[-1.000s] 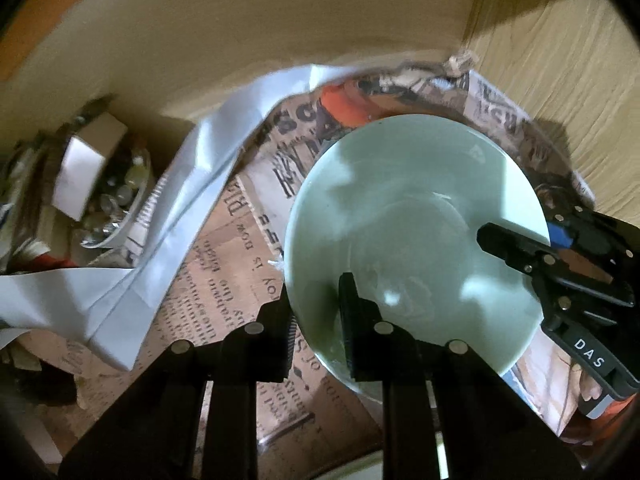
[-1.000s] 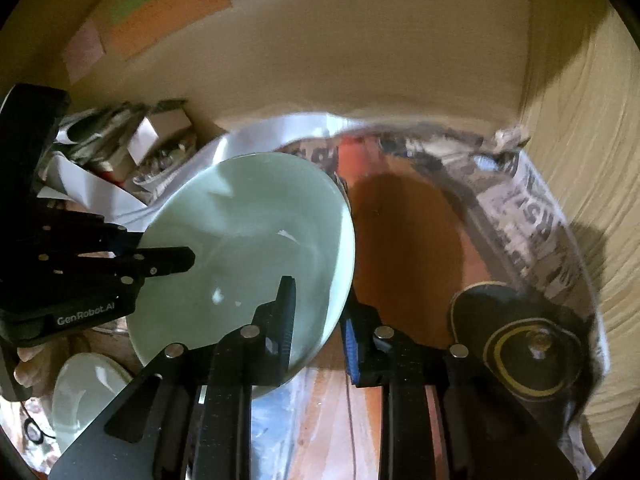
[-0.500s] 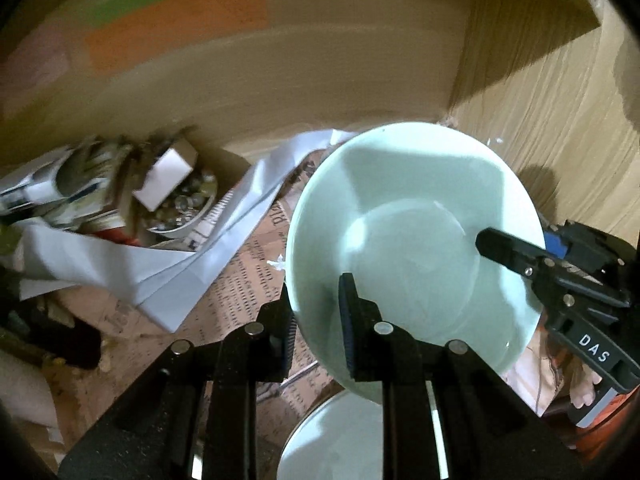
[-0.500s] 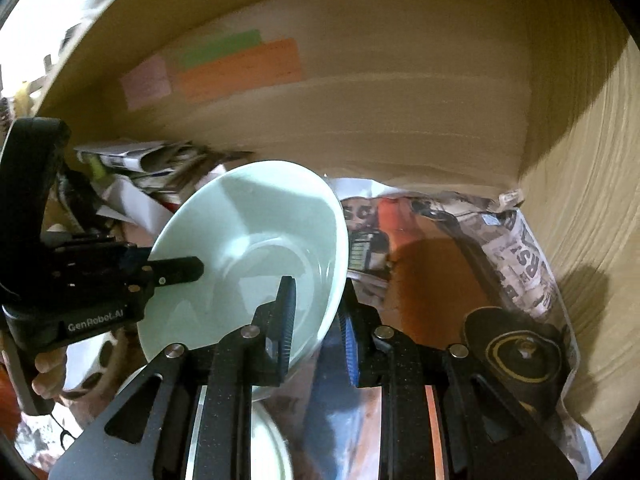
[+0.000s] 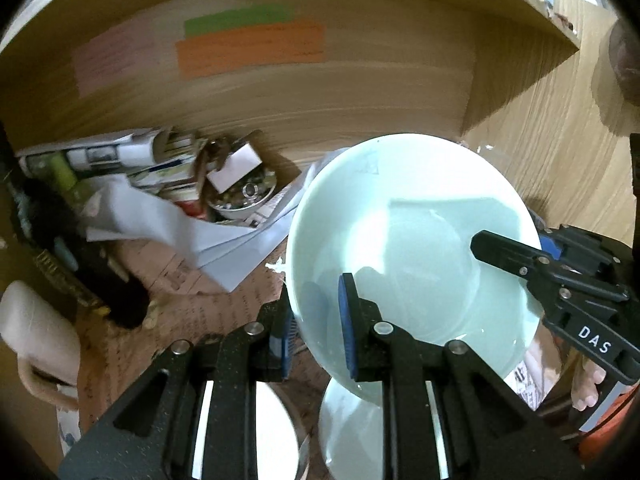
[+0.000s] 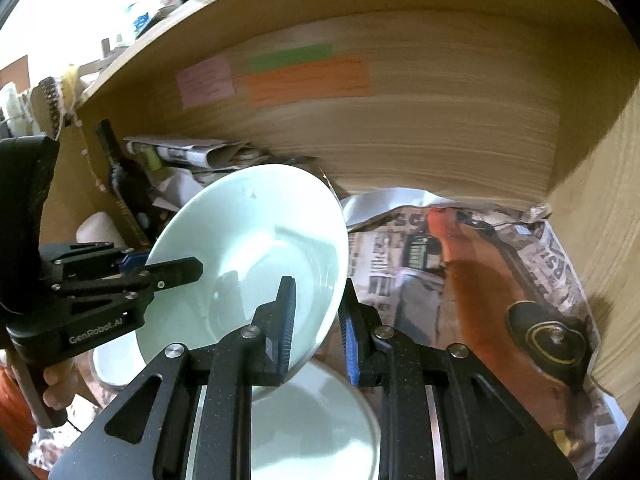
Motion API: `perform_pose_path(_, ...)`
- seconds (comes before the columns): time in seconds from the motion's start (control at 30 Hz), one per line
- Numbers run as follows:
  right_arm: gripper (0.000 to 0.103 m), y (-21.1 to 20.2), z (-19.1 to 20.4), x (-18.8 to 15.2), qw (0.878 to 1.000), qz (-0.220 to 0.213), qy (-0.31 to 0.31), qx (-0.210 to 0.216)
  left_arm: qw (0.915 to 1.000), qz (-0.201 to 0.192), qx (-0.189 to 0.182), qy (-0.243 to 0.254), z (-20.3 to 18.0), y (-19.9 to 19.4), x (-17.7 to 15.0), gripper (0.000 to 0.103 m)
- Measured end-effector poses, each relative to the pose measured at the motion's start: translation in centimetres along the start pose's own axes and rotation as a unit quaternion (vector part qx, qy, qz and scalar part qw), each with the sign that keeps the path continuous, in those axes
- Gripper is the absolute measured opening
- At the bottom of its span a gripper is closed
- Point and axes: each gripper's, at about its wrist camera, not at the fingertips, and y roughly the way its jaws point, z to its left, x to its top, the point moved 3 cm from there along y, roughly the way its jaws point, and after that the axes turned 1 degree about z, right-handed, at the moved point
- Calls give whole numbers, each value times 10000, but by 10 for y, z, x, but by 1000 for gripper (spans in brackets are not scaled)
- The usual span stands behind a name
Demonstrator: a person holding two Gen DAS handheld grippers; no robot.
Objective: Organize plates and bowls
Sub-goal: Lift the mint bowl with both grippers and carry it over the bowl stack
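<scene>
I've got both grippers on one pale green bowl [image 5: 404, 248], L gripper [image 5: 316, 316] clamped on its near-left rim, R gripper [image 6: 316, 316] clamped on the opposite rim, w/ one finger inside and one outside each, prob so it can't tip. Bowl's tilted, in the air over another pale dish [image 6: 316, 420] directly below. Both grippers angle in toward the shelf. Beyond: newspaper liner [image 6: 460, 256], black lid [image 6: 548, 336], wood back wall [image 6: 400, 128].

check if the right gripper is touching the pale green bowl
Touching. In the right wrist view, the right gripper has a finger on each side of the pale green bowl's rim, pinching it.
</scene>
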Motion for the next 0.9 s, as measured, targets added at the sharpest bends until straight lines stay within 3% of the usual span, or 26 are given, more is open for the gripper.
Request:
perform_pose_path(0.53,19,11,60,-20,9983,184,-265,483,9981,-98,176,-578,48,-33,-53,19)
perform_pose_path(0.9,19,30,97,-32,9943,451,-420,874,9955,-109,502,-792,80,-54,-81,19)
